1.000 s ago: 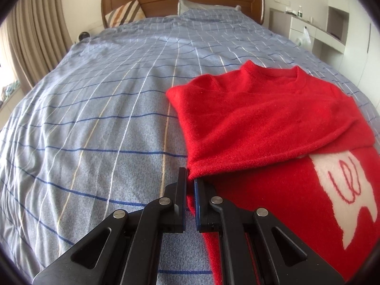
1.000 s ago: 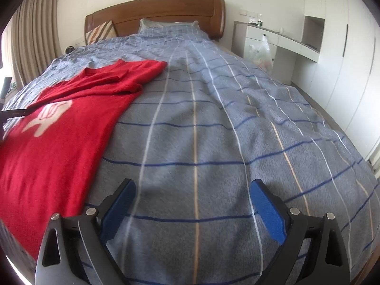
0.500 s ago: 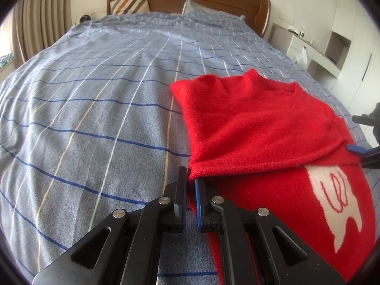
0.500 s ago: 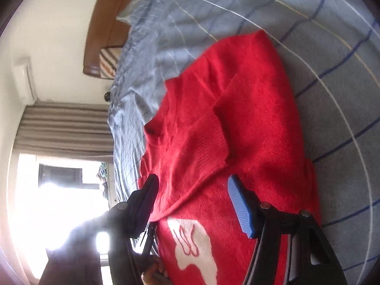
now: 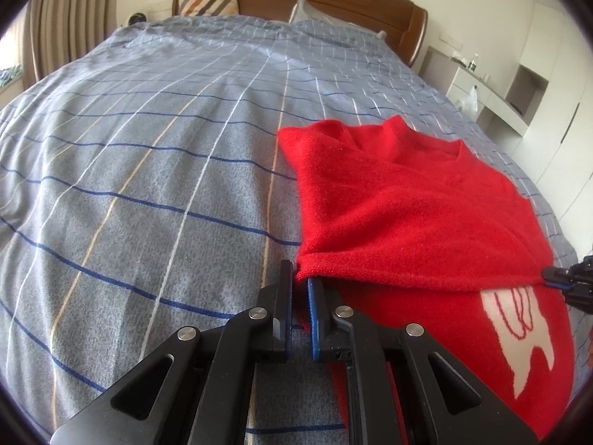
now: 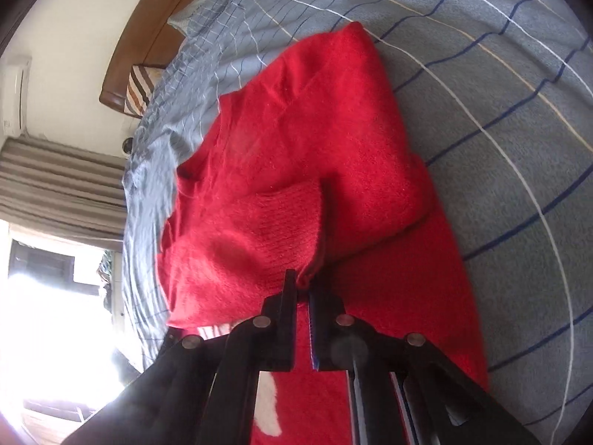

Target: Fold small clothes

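Observation:
A red sweater (image 5: pixel 407 215) with a white motif (image 5: pixel 519 330) lies on the bed, one side folded over its front. My left gripper (image 5: pixel 299 282) rests at the near left corner of that fold. Its jaws are opening, a narrow gap shows, and the red corner sits just at the tips. In the right wrist view the sweater (image 6: pixel 296 129) fills the middle. My right gripper (image 6: pixel 302 285) is closing on the corner of the ribbed sleeve cuff (image 6: pixel 285 230), which is pinched between its tips. The right gripper (image 5: pixel 547 277) also shows at the left view's right edge.
The bed cover (image 5: pixel 148 185) is blue-grey with a line grid and spreads wide to the left of the sweater. A wooden headboard (image 5: pixel 333 0) and striped pillow (image 5: pixel 211 0) stand at the far end. White cabinets (image 5: pixel 519 92) line the right wall, curtains (image 5: pixel 66 18) the left.
My right gripper swung from bare bed cover over to the sweater, rolled, and went from wide open to nearly shut on the cuff. The left gripper stayed put and its jaws parted slightly.

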`<state>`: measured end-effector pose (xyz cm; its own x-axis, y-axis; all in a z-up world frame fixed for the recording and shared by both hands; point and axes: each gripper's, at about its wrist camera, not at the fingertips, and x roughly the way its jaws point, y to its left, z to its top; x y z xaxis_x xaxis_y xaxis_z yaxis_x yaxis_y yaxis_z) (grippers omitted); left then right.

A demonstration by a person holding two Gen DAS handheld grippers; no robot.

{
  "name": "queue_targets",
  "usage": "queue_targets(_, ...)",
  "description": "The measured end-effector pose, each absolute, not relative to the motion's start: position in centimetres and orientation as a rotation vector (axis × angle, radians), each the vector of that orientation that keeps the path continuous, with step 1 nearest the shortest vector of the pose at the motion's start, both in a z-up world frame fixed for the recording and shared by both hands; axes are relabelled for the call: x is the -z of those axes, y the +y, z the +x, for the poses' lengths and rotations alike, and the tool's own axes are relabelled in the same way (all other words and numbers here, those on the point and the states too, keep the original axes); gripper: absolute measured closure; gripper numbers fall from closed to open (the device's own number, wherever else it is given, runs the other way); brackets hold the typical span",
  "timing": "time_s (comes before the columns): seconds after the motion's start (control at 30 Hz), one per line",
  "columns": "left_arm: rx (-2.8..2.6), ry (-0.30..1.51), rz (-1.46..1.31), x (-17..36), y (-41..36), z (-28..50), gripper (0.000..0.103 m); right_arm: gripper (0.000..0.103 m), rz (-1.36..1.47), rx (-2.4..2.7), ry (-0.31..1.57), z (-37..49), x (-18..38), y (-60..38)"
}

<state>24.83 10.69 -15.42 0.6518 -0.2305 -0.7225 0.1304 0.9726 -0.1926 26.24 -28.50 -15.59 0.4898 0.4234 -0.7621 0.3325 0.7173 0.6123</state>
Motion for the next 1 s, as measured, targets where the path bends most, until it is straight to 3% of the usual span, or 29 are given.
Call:
queue_targets(0.03, 0.199, 0.836, -0.12, 15.1, 10.8, 24.5, 0.084, 0.085, 0.741, -0.056, 1.071, 25.8, 14.9, -28.3)
queue_targets(0.07, 0.192, 0.834, -0.112, 14.8, 10.9, 24.1, 0.069, 0.068, 0.683, -0.066, 1.042, 25.3, 14.0, -28.2)
queue_targets(0.1, 0.171, 0.828, -0.102, 14.4, 11.0, 23.5, 0.049, 0.059, 0.638, -0.085, 1.011, 24.5, 13.1, -28.3)
queue_targets(0.13, 0.154, 0.82, -0.094, 14.0, 11.3, 22.6, 0.04, 0.049, 0.601, -0.104, 0.98, 23.4, 12.2, -28.6)
queue_targets(0.17, 0.153, 0.808, -0.09, 13.7, 11.6, 21.7, 0.032, 0.047, 0.565, -0.116, 0.952, 22.3, 11.3, -29.0)
queue_targets(0.23, 0.162, 0.802, -0.08, 13.1, 12.4, 19.8, 0.031, 0.044, 0.463, -0.115, 0.911, 19.5, 10.1, -30.0)
queue_targets(0.33, 0.159, 0.78, -0.065, 12.2, 13.5, 16.6, 0.029, 0.031, 0.269, -0.036, 0.861, 15.1, 9.9, -31.7)
queue_targets(0.47, 0.099, 0.719, -0.095, 11.3, 15.1, 13.3, 0.013, 0.031, 0.034, 0.113, 0.808, 9.3, 12.2, -33.5)
queue_targets(0.63, 0.027, 0.729, -0.179, 12.4, 16.0, 13.6, 0.012, 0.031, 0.068, 0.176, 0.781, 5.3, 15.5, -35.5)
queue_targets(0.8, -0.042, 0.745, -0.139, 15.0, 15.7, 13.3, 0.012, 0.031, 0.028, 0.185, 0.706, 4.1, 14.9, -35.2)
queue_targets(1.0, -0.05, 0.733, -0.102, 16.7, 15.4, 12.9, 0.004, 0.021, 0.028, 0.191, 0.727, 4.6, 16.5, -35.4)
